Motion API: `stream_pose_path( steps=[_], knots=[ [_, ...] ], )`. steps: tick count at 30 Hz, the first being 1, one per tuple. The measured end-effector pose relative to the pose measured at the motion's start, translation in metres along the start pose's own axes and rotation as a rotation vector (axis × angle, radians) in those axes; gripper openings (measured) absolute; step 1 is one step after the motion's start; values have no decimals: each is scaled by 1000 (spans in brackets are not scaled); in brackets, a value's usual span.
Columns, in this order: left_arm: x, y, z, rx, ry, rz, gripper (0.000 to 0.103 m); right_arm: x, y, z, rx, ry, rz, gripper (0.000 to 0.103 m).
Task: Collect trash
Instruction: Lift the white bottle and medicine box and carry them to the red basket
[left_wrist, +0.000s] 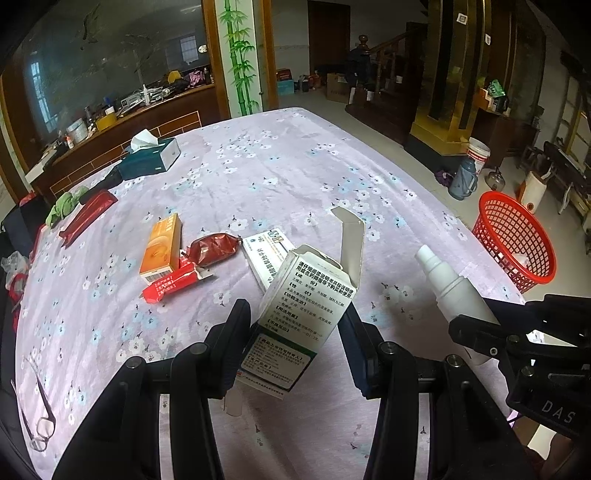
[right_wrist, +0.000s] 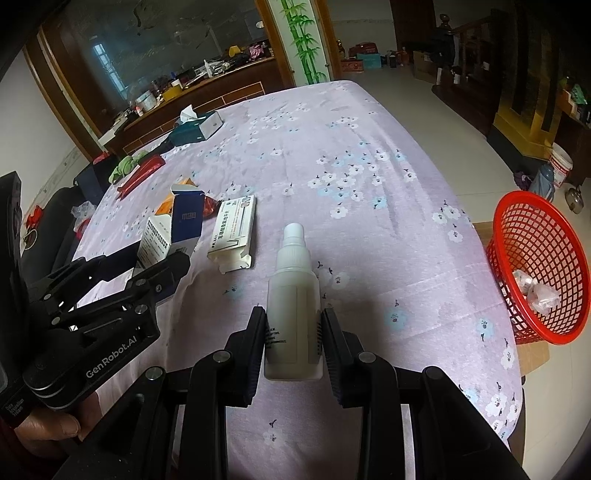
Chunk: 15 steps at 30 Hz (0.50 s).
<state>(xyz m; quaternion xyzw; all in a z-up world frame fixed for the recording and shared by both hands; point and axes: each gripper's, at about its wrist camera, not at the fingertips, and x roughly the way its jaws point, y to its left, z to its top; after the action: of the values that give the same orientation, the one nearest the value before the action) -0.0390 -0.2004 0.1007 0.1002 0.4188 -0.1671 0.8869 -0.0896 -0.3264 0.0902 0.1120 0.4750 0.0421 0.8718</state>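
You hold the opened medicine box (left_wrist: 295, 314) in the left gripper (left_wrist: 295, 325) and the white spray bottle (right_wrist: 293, 295) in the right gripper (right_wrist: 293, 332) (both jaws clamped, above the table), so next carry them to the red basket (right_wrist: 535, 266).

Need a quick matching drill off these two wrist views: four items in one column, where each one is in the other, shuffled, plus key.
Things:
1. white spray bottle
2. opened medicine box
3. red basket
4. tissue box

Places:
A. on the far left part of the table
B. clamped in the right gripper
C. beyond the table's right edge, some crumpled trash inside
D. between the fingers of the left gripper, flap up

Pairs: 1-B, 2-D, 3-C, 4-A
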Motion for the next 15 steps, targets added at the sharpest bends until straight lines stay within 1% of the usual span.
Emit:
stream_pose_path(
  steps=[8, 15],
  knots=[
    [2, -16, 3, 28, -3, -25, 47, -10, -17, -4, 41, -13, -30, 32],
    [3, -36, 8, 55, -11, -59, 47, -21, -41, -7, 82, -26, -117, 32]
  ],
)
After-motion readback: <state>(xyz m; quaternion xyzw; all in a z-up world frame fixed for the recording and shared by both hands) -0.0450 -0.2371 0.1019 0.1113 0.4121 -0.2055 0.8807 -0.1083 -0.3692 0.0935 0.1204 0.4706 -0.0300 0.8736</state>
